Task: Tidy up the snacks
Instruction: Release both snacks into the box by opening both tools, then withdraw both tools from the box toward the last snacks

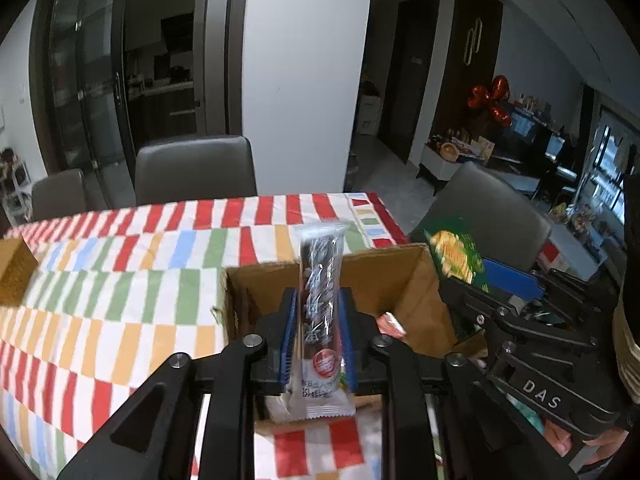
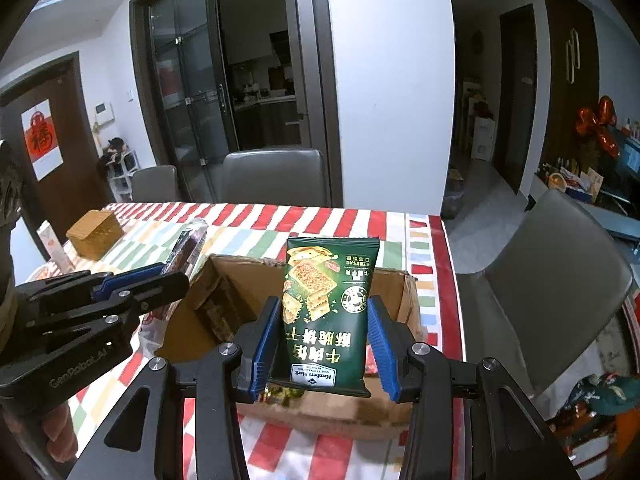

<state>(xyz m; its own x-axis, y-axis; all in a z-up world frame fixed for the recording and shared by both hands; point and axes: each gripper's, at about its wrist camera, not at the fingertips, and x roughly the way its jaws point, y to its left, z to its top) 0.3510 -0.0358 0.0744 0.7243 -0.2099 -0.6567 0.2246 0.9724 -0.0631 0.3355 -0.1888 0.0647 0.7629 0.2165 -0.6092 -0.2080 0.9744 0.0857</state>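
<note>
Glossy film snacks are sitting upright over the torn-edged cardboard box [image 2: 224, 304] on the striped cloth [image 1: 120, 280]: left gripper [image 1: 318, 340] is pinching a slim clear-and-dark pack [image 1: 320, 304], right gripper [image 2: 324, 344] is clamping a flat green cracker pouch [image 2: 328, 312], tabletop left of box staying open.

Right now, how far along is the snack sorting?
Done: a few snacks already lie in the cardboard box. In hand: the left gripper holds a clear, dark snack stick packet above it; the right gripper clamps a green cracker bag. Left: both drops.
</note>
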